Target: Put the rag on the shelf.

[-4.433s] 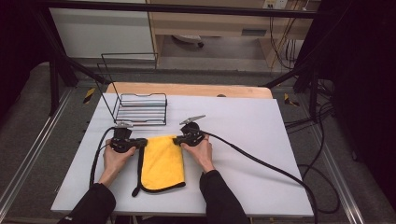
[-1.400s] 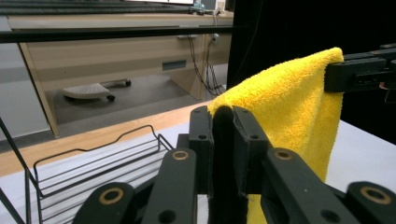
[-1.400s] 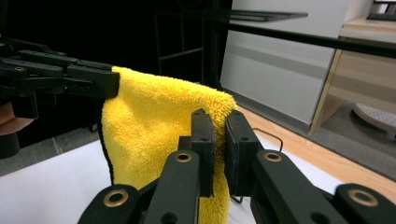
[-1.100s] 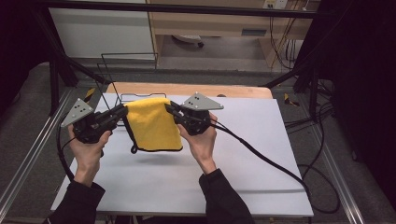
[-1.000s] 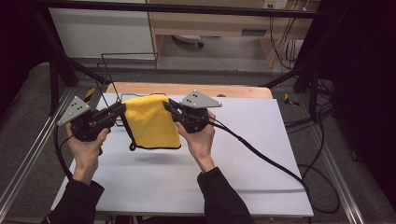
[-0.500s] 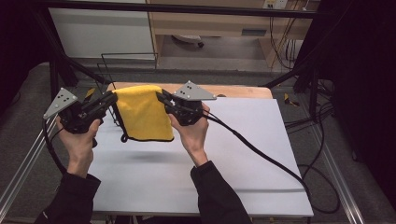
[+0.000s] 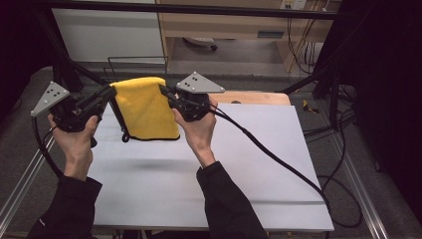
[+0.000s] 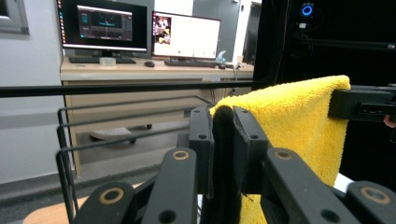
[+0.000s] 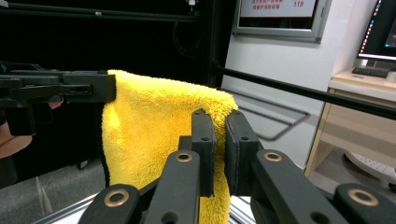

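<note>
- Two grippers hold the cloth (image 7: 147, 109) by its top corners, raised above the table (image 7: 249, 164).
- Left gripper (image 7: 110, 91): jaws pinching one corner.
- Right gripper (image 7: 164, 91): jaws pinching the other.
- Progress: cloth lifted and spread; hanging it on the rack (image 7: 137, 62) likely remains.
- Hidden: most of the rack, behind the cloth.

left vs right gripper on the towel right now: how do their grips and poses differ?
The left gripper pinches the yellow towel's top corner at the table's left side; the right gripper pinches the opposite top corner. The left gripper points right, the right gripper points left, so they face each other. The left gripper's grey plate sits lower than the right's. Both are shut on the towel, which hangs between them.
</note>
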`<state>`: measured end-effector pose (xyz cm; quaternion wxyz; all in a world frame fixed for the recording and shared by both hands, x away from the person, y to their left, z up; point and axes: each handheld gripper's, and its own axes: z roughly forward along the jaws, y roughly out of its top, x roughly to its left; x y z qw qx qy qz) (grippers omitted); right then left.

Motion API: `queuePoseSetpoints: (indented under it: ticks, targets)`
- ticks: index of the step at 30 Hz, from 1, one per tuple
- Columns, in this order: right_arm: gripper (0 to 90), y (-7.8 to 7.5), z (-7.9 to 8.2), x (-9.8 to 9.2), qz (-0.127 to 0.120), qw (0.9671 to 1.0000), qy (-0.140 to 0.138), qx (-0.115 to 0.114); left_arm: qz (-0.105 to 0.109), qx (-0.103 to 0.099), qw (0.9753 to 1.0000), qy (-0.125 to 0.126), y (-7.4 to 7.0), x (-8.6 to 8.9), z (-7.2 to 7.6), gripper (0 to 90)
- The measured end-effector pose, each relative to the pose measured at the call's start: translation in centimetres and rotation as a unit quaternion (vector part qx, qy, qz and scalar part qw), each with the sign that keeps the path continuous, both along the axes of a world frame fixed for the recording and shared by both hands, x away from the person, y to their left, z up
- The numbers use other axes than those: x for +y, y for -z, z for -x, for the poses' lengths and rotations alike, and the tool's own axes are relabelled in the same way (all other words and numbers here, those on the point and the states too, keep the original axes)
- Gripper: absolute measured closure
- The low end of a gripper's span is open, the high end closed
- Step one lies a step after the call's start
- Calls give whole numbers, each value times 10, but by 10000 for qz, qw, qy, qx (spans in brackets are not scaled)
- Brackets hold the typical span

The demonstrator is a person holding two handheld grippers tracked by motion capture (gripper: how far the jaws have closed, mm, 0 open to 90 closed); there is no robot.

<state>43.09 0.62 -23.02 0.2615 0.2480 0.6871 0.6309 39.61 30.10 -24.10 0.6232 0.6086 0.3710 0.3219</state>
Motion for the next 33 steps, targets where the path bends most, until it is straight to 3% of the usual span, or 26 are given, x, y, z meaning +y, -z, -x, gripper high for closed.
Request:
queuePoseSetpoints:
  ticks: [13,33]
  targets:
    - [839,-27,-9,16,-92,9996,36,-261,167,-292,9993,-149,-25,12,-6,791]
    - [839,-66,-23,40,-132,9983,104,-560,232,-560,9975,-367,-64,28,-19,791]
